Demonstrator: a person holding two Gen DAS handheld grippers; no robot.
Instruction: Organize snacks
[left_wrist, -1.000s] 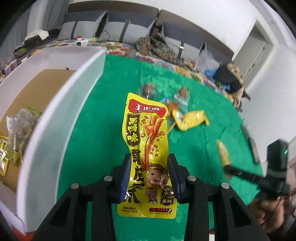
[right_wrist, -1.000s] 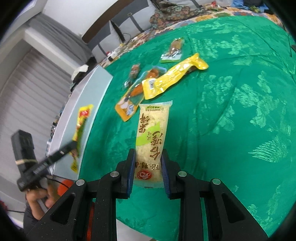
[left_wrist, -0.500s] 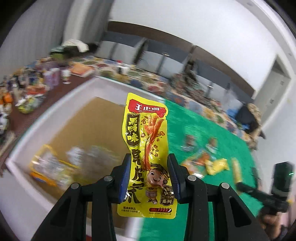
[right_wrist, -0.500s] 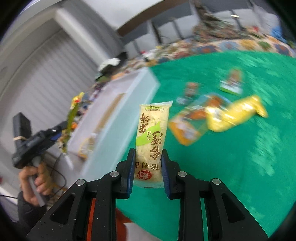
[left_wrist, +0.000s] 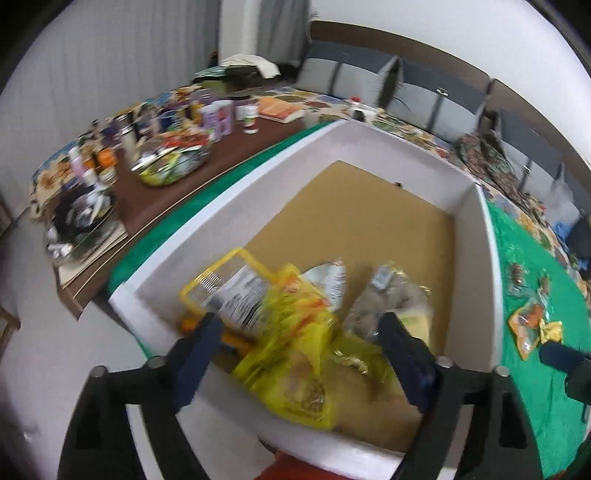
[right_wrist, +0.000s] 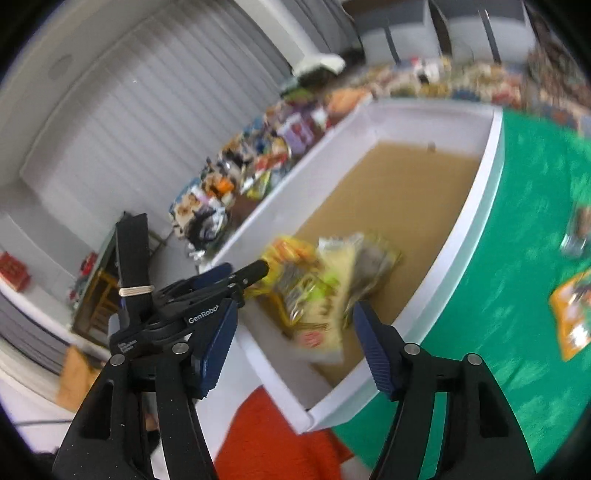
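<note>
Both packets dropped: left gripper (left_wrist: 299, 332) and right gripper (right_wrist: 291, 332) just spread, nothing pinched, white box (left_wrist: 476, 258) below them. Loose snacks (left_wrist: 532, 325) right of left gripper remain.

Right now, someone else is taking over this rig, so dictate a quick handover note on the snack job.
Left gripper: jaws just opened, nothing gripped, over the box.
Right gripper: jaws just opened, the pale packet is loose between them, dropping in.
Done: yellow packet and several others are in the box.
Left: packets on the green cloth, including an orange packet.
</note>
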